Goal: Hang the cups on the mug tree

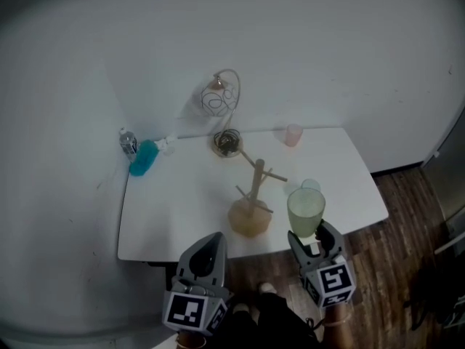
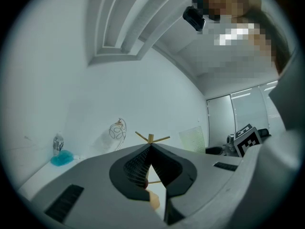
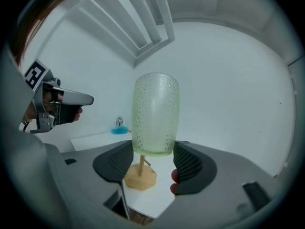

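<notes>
The wooden mug tree point(image 1: 252, 195) stands on the white table point(image 1: 174, 209) near its front edge, with bare pegs. My right gripper point(image 1: 312, 235) is shut on a pale green dotted cup point(image 1: 306, 211), held upright just right of the tree. In the right gripper view the cup point(image 3: 155, 113) sits between the pads point(image 3: 189, 165), with the tree's base point(image 3: 140, 178) below it. My left gripper point(image 1: 211, 241) hovers at the table's front edge, left of the tree, jaws shut and empty. In the left gripper view the tree's top point(image 2: 151, 138) shows just past the jaw tips.
A pink cup point(image 1: 293, 134) stands at the table's back right. Another pale cup point(image 1: 311, 186) sits behind the green one. A wire ornament point(image 1: 221, 97), a blue cloth point(image 1: 144, 157) and a small bottle point(image 1: 128, 142) line the back. Wooden floor point(image 1: 407, 217) lies to the right.
</notes>
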`<state>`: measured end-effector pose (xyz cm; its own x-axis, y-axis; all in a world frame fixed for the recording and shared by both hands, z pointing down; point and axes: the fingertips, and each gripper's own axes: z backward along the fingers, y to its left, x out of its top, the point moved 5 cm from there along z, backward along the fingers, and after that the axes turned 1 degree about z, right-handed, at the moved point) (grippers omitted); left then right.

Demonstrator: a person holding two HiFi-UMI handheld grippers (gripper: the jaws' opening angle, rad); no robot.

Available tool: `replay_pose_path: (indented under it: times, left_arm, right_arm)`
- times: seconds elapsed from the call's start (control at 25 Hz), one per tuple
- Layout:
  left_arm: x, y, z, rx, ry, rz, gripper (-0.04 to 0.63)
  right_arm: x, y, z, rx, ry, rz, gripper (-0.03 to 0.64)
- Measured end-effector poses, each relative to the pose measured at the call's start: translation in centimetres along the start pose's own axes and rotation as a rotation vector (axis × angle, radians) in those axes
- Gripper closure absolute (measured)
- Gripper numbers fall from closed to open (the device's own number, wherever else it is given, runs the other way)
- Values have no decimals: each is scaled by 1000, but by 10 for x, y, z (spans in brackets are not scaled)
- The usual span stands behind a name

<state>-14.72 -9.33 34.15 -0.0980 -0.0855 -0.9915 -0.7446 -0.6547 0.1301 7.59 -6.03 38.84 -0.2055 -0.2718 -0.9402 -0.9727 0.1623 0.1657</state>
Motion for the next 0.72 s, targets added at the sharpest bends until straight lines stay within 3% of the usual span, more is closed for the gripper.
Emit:
replay_pose_path:
  times: [0.12,0.32,0.48,0.72]
  left_arm:
    - [0,0,-8,10,8,25,595]
    - [-4,4,-20,31,3,-16,597]
    - [-1,0,-30,44,14,31,597]
    - [-1,2,-40,73,12,40,597]
  right_arm:
    - [-3,-3,-9,17,6,8,347]
    - [-9,-12,-25,51,-22,25,347]
    - [-9,-17,-34,71,-18,31,347]
    - [-3,-22,-44,111,-7,65,347]
